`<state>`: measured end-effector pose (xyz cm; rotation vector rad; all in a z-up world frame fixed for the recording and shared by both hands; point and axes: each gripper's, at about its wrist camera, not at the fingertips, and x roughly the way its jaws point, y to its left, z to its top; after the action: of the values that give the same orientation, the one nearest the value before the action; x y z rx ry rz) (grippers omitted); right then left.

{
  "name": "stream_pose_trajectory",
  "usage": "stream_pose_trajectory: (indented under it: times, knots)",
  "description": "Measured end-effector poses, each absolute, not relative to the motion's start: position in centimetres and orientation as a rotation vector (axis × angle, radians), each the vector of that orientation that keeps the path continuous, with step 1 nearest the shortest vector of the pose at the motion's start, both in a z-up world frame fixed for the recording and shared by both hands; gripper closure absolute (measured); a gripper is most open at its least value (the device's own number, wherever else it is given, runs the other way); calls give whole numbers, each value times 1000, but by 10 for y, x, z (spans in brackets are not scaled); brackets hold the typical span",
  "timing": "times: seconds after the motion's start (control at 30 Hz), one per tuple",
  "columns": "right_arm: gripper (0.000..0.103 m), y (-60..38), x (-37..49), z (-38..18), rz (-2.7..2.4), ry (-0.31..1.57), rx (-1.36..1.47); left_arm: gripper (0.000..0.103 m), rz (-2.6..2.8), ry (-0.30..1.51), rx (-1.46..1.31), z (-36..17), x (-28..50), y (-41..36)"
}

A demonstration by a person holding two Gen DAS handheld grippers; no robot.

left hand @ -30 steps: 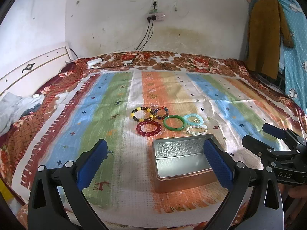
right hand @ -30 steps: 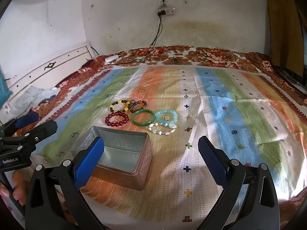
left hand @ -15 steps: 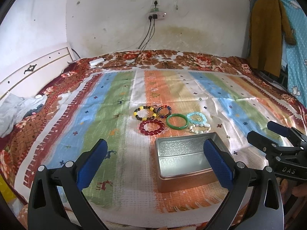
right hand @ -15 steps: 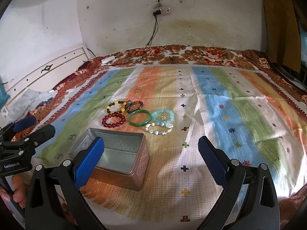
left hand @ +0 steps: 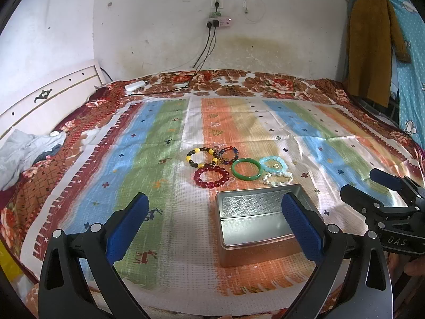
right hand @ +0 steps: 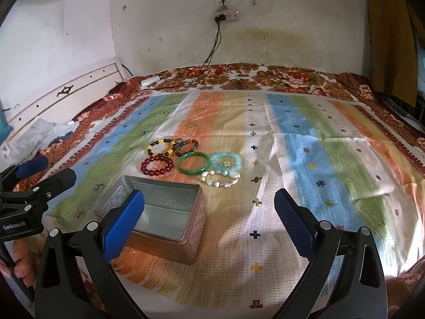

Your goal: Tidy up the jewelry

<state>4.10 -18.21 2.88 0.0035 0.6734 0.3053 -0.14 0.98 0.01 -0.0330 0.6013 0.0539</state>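
Striped blanket (left hand: 164, 122) covering a bed, six bracelets (left hand: 240, 163) lying clustered just beyond the open metal tin (left hand: 261, 222), left gripper (left hand: 212, 223) and right gripper (right hand: 209, 216) hovering near the tin, jaws spread apart, gripping nothing.

I see a striped cloth (left hand: 164, 122) in blue, green, orange and white over a brown floral bedspread (left hand: 276, 85). My bracelets: dark red beads (left hand: 211, 176), plain green bangle (left hand: 247, 169), pale blue beads (left hand: 273, 164).
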Motion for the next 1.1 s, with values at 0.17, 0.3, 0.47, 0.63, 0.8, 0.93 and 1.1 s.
stream_pose_trajectory:
  times: [0.17,0.3,0.47,0.63,0.8,0.93,1.1]
  knots:
    - [4,-181,41,28,317,675,3,6,54,603,-31,0,-2,10]
    - [4,-181,41,28,319,677,2,6,55,604,-33,0,-1,10]
    - [4,-179,40,29,323,675,0,6,55,604,-34,0,-2,10]
    - [4,-178,40,29,324,674,-3,6,55,605,-32,0,-1,9]
    - [4,-178,41,30,326,673,0,6,59,605,-29,0,-1,9]
    - [4,-177,41,29,328,676,-2,6,57,606,-27,-3,0,8]
    - [4,-173,48,32,336,681,2,6,63,629,-48,-3,8,13]
